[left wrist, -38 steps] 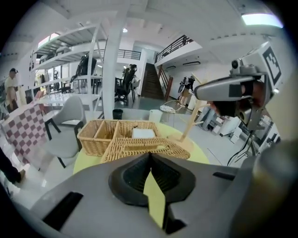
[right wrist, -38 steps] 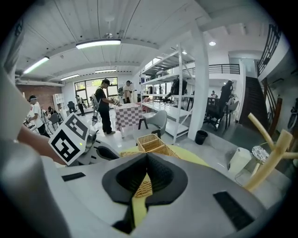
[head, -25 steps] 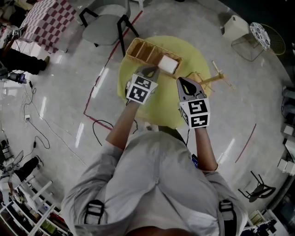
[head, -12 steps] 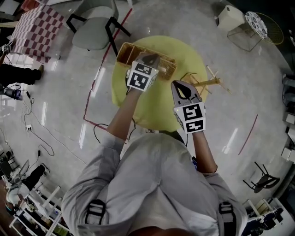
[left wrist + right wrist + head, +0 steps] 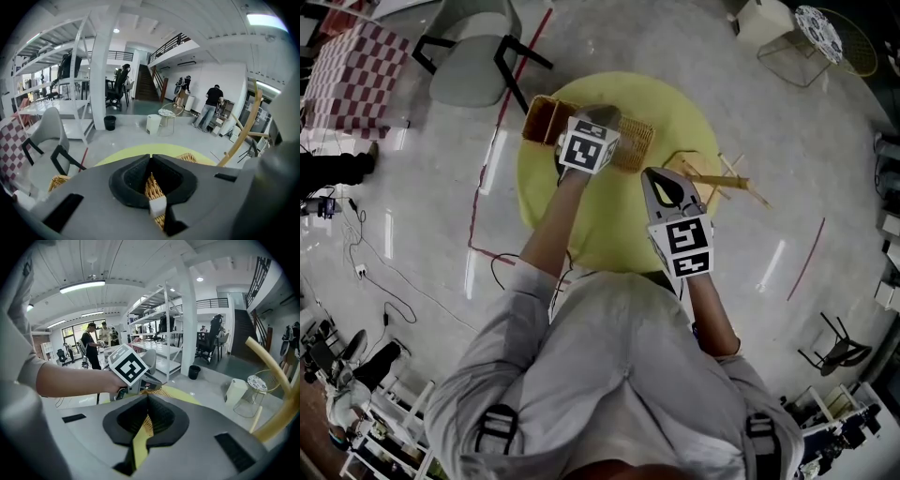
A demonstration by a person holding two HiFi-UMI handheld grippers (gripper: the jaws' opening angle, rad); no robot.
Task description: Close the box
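Left claw (image 5: 151, 157) pinched together over wicker box (image 5: 542, 120) | right claw (image 5: 146, 397) together too, empty | risk: blunt shove might just skid box across yellow desk (image 5: 675, 108)

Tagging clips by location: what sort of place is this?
Probably an open-plan office or lab hall: tall white shelving, office chairs, and a staircase up to a railed mezzanine.

Wicker box (image 5: 542, 120) on the table's (image 5: 619, 234) far side, wooden rack (image 5: 719, 178) right of it, chair (image 5: 469, 77) beyond.
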